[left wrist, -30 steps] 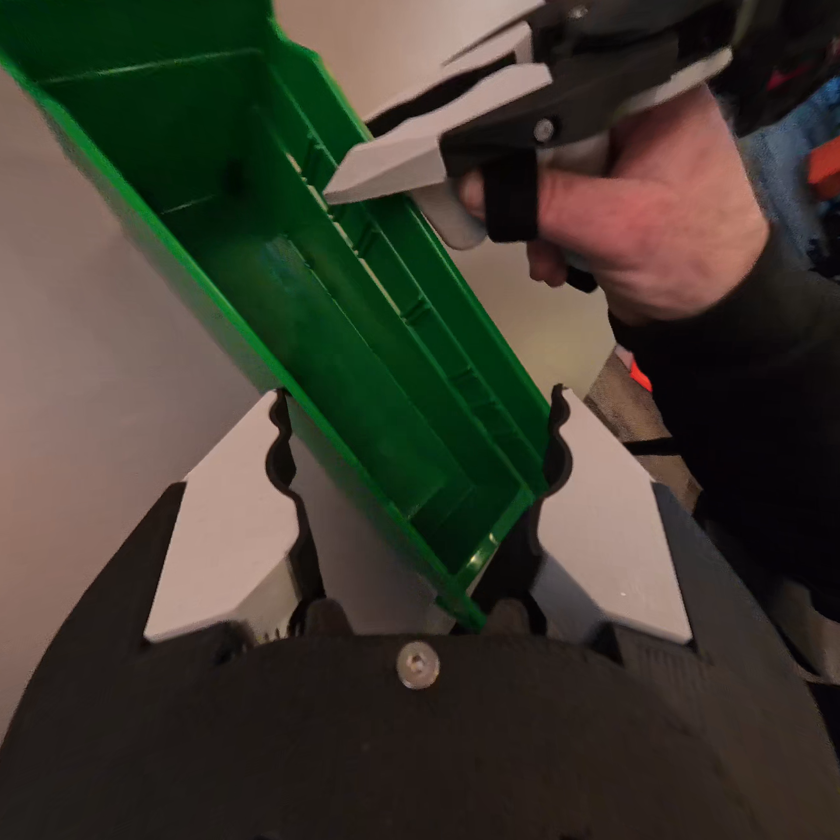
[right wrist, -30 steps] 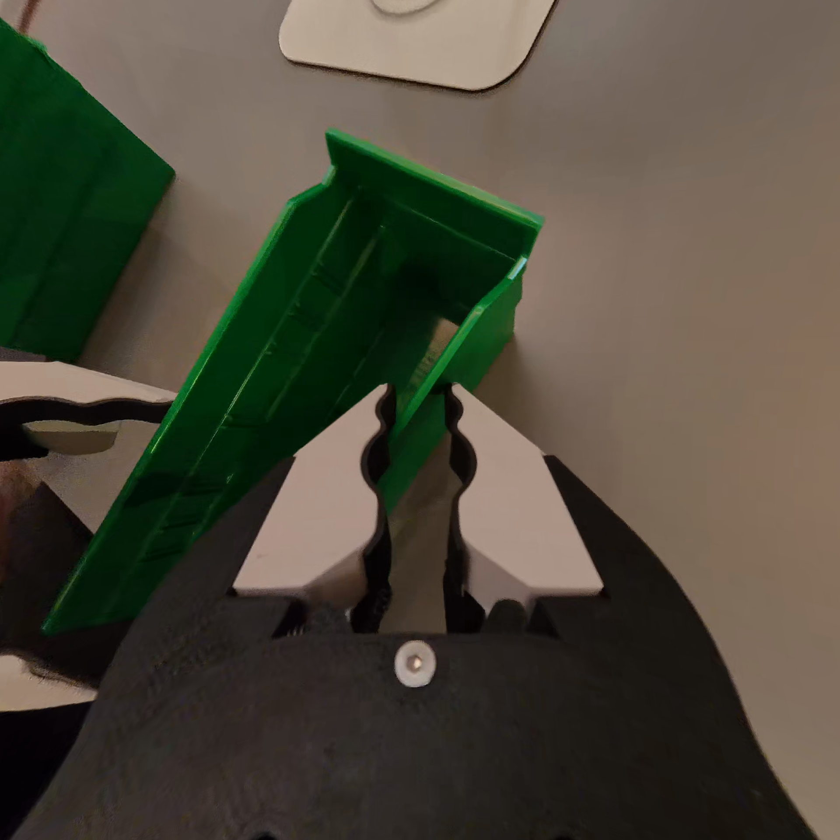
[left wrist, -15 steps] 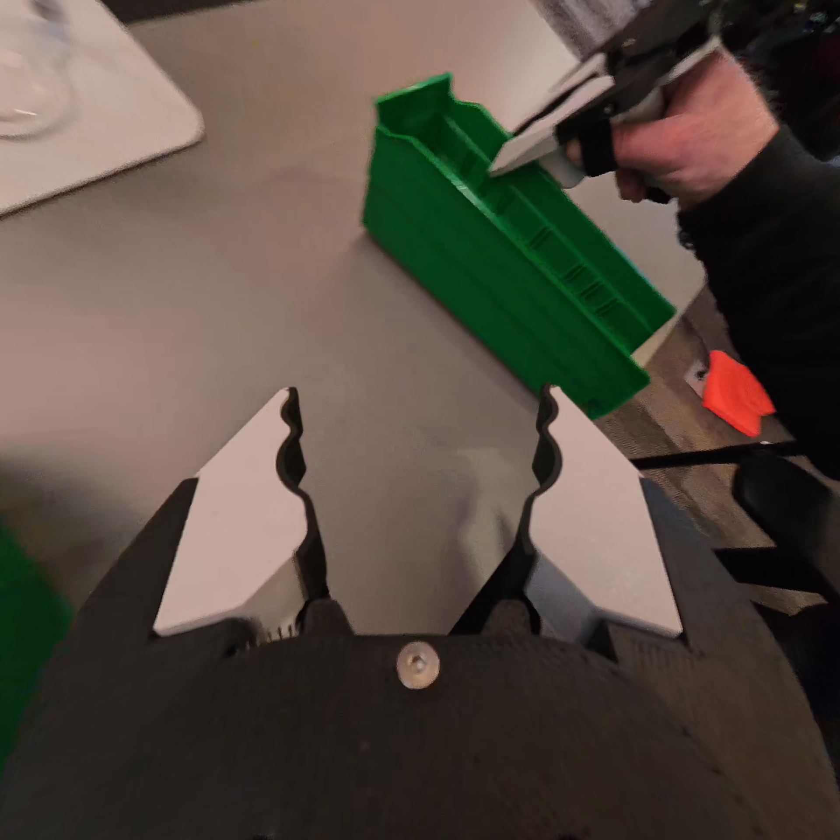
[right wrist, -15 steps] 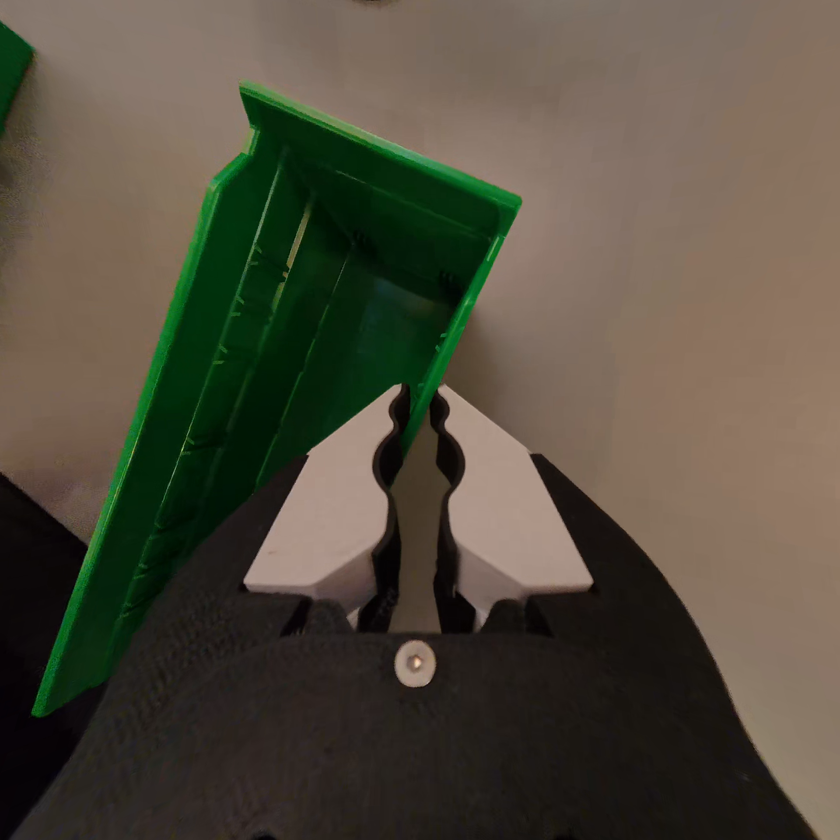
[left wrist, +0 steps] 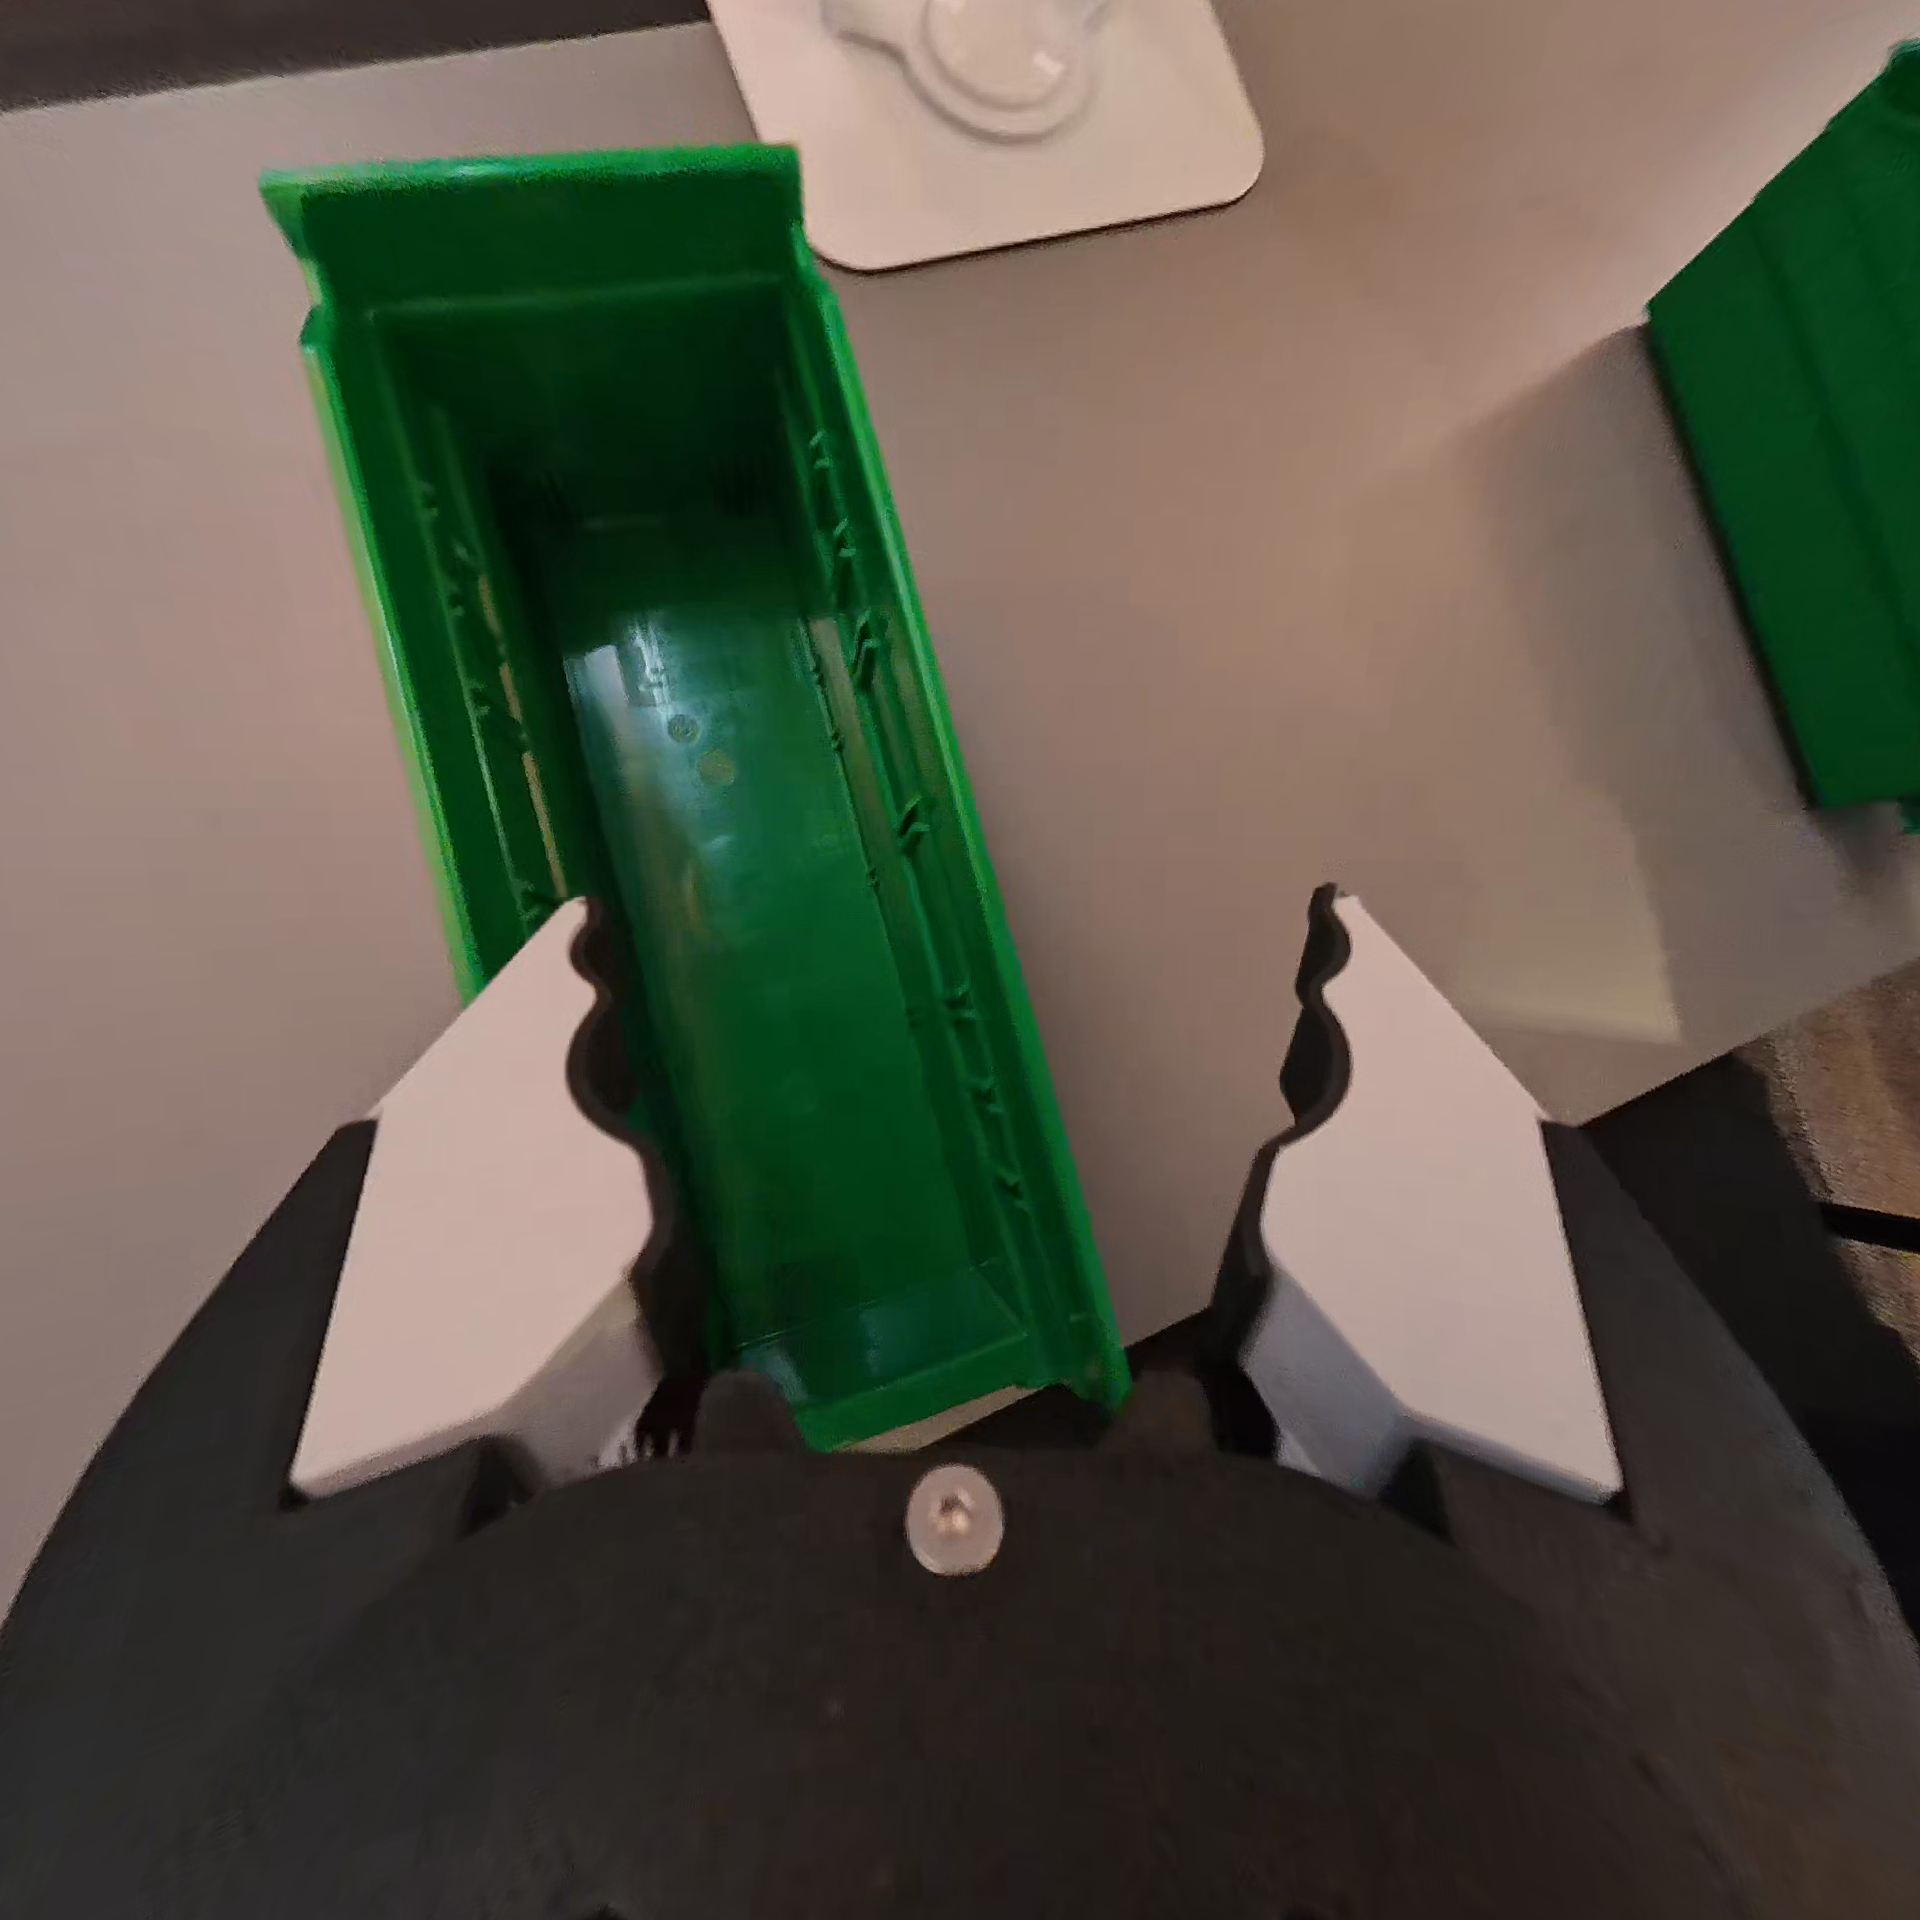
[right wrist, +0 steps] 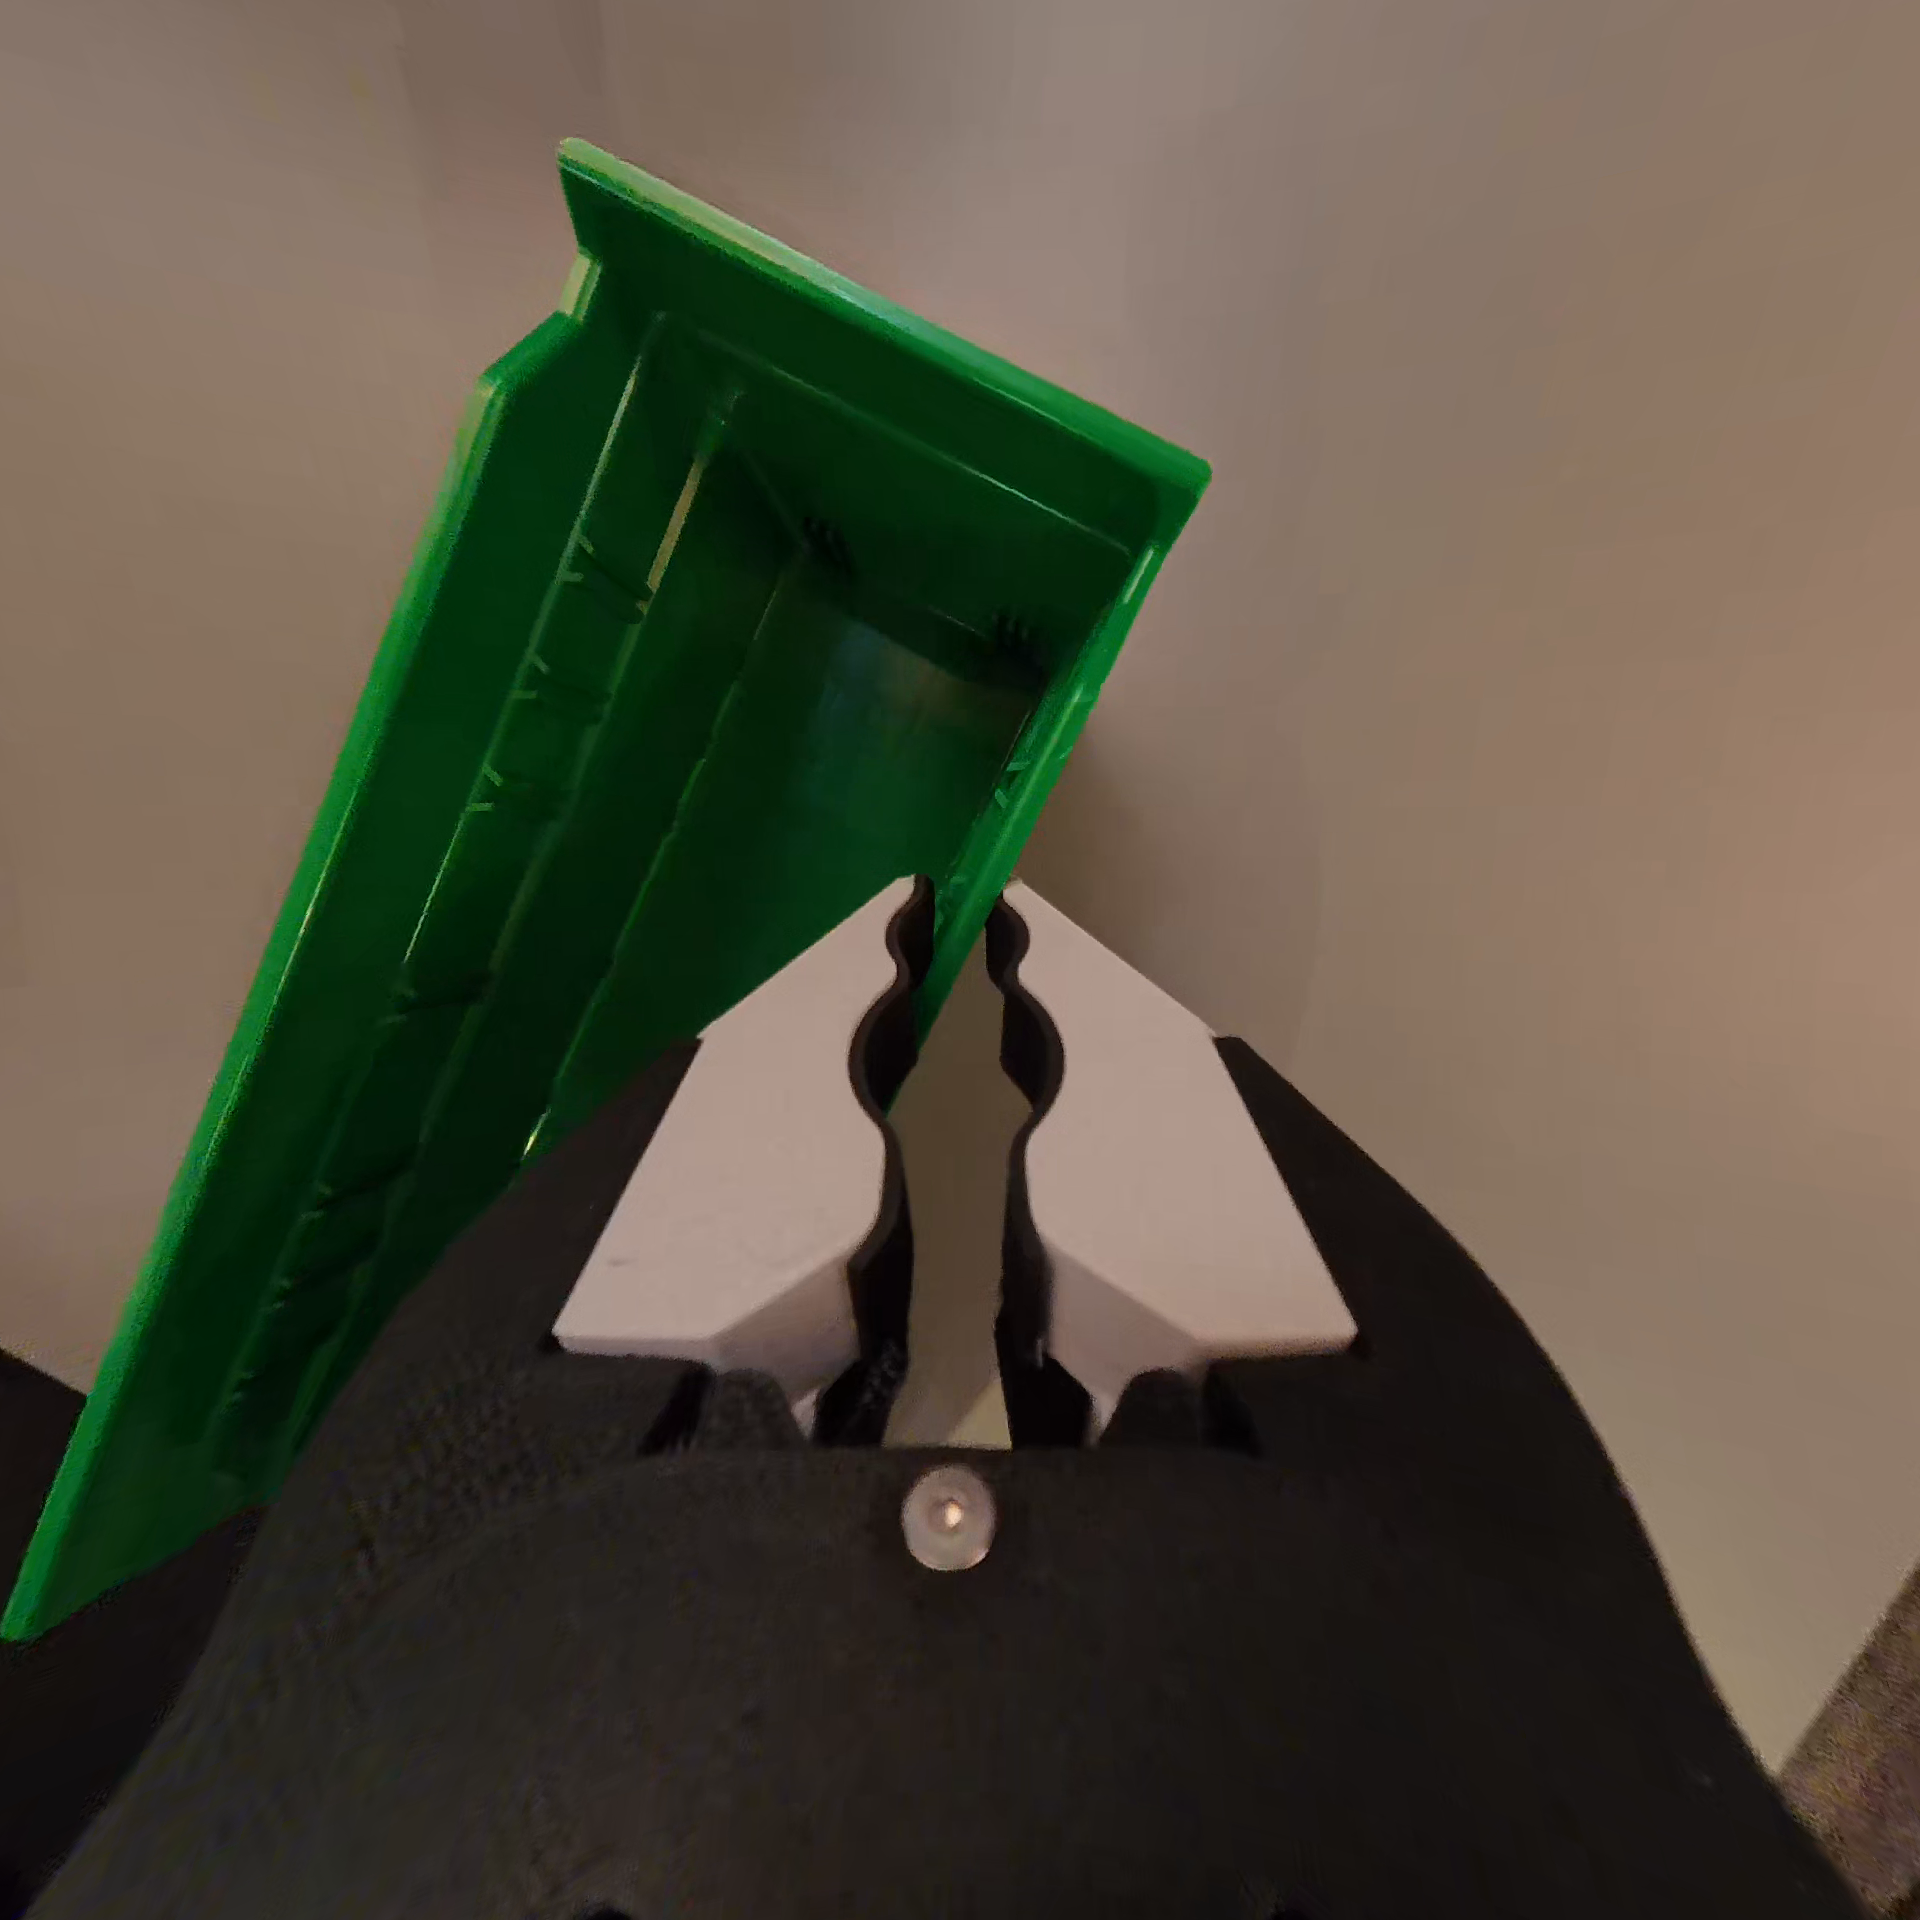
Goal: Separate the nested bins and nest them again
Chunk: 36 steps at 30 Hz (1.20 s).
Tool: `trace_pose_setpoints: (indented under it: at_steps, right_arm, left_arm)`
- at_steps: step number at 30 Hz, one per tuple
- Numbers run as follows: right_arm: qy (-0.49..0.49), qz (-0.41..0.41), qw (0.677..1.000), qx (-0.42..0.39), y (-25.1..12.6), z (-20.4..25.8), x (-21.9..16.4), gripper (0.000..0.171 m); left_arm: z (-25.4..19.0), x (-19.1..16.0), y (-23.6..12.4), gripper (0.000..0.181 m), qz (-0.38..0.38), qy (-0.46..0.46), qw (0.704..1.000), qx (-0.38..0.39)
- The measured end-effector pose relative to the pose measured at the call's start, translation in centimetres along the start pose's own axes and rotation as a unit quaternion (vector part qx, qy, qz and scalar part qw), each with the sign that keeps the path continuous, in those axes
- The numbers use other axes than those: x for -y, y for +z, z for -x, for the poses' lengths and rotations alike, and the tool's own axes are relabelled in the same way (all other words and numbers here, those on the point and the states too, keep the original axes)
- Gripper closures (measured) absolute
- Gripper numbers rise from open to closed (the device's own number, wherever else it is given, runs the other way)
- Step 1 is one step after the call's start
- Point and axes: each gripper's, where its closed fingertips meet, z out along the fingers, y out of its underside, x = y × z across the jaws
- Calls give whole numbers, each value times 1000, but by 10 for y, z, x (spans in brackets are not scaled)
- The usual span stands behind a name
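The right hand-held gripper (right wrist: pixel 956 904) is closed down on the thin right side wall of one green bin (right wrist: pixel 644 831), pinched near the tips just short of its far end; whether this bin is lifted or resting on the grey worktop (right wrist: pixel 1558 623) cannot be told from the right wrist view. The left hand-held gripper (left wrist: pixel 956 935) is spread wide and grips nothing. A second green bin (left wrist: pixel 665 748) lies open-side up on the worktop beneath it, its near end reaching in between the spread fingers, its far end pointing toward the white mat (left wrist: pixel 1039 197) at the worktop's far edge. In the left wrist view the side of a green bin (left wrist: pixel 1829 499), presumably the held one, is seen well apart, near the worktop's right edge.

The bins are judged to be separated, so the step in hand is taken to be renesting. The resting bin is best steadied by closing the left fingers on one side wall near its near end. The held bin should be brought over it with long axes aligned and the stepped ends matched, then lowered level. A thin-wall pinch allows swinging, so a tilted entry may jam on the internal ribs.
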Motion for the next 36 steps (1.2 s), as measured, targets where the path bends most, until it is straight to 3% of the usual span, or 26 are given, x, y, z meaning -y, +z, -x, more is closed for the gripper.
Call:
trace_pose_setpoints:
  at_steps: [4,9,17,25,29,36]
  right_arm:
    - [-3,3,1000,-5,-2,-6,0,152]
    - [10,-25,999,-22,-13,-11,6,128]
    - [-13,-72,996,-49,-43,16,8,131]
    - [-36,-117,992,-32,-67,52,20,134]
    - [-48,-129,990,-18,-72,71,24,136]
    - [-84,-121,989,-2,-68,113,18,139]
  left_arm:
    - [8,-10,7,44,17,-2,1000,21]
    - [15,-21,18,38,45,1,998,39]
    - [30,-24,28,64,76,6,994,72]
    - [29,-2,6,53,45,41,991,117]
    - [47,-10,17,42,73,14,990,118]
    - [50,-21,27,65,102,-2,990,96]
